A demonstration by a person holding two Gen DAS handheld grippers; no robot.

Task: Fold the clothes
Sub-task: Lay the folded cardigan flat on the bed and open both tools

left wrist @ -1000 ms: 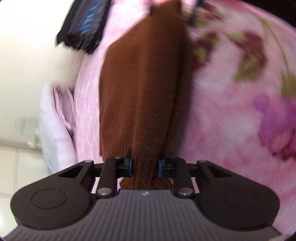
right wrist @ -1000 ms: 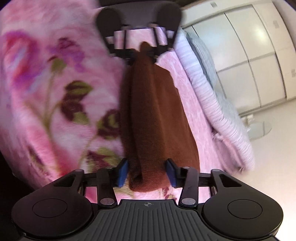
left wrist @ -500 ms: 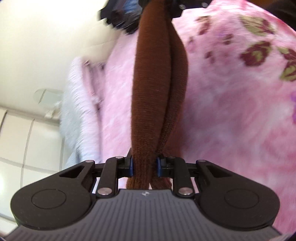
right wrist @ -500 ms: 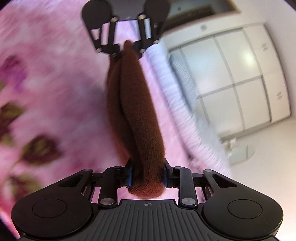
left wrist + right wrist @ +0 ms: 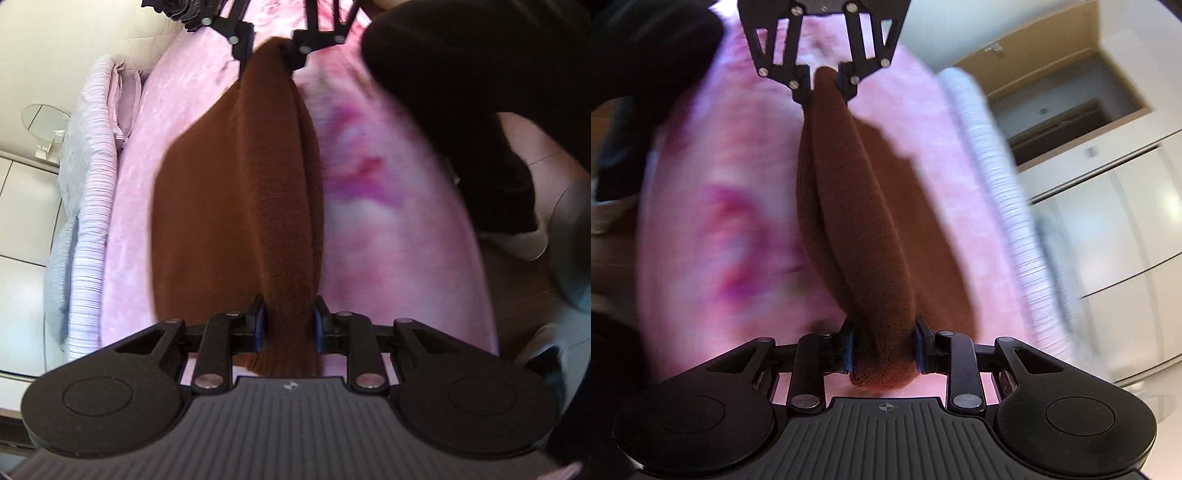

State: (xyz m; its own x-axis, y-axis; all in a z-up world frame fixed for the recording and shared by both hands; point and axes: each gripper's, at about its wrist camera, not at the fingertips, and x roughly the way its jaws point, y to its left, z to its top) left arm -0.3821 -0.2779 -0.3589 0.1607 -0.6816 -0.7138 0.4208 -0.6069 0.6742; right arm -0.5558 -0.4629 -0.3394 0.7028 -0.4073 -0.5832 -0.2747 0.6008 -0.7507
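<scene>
Since a second ago the view has swung toward the bed's edge, and the knit point(image 5: 236, 206) hangs taut between left gripper point(image 5: 287, 328) and right gripper point(image 5: 884, 349) above the blanket point(image 5: 399, 236) — both clamped on bunched ends — so uneven tension could slip a layer and spoil the fold.

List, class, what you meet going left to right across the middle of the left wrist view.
White cabinet doors → striped lilac bedding → pink blanket → brown knitted garment → blanket's magenta flower print → person's black clothing.
</scene>
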